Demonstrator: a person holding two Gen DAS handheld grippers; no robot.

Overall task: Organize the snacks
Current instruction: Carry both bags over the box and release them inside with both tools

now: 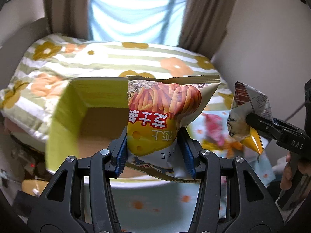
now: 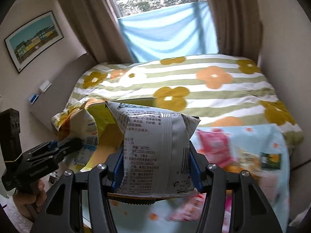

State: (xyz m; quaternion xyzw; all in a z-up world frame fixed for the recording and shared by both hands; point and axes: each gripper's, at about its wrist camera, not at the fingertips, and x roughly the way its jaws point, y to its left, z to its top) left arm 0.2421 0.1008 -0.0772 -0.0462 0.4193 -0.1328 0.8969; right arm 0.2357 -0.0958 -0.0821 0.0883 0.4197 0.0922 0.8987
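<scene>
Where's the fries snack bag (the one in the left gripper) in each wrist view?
Left wrist: the fries bag fills the centre, printed front to the camera, clamped in the left gripper.
Right wrist: the same bag is at mid-left, seen from its back, pinched by the left gripper coming in from the left edge.
Shared landmark: the open cardboard box on the floral bedding behind it.

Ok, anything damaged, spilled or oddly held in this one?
Nothing spilled or torn. The left gripper holds its fries snack bag upside down, print inverted, and both it and the right gripper's silver bag are squeezed narrow at the waist. The yellow-green box looks intact.
</scene>
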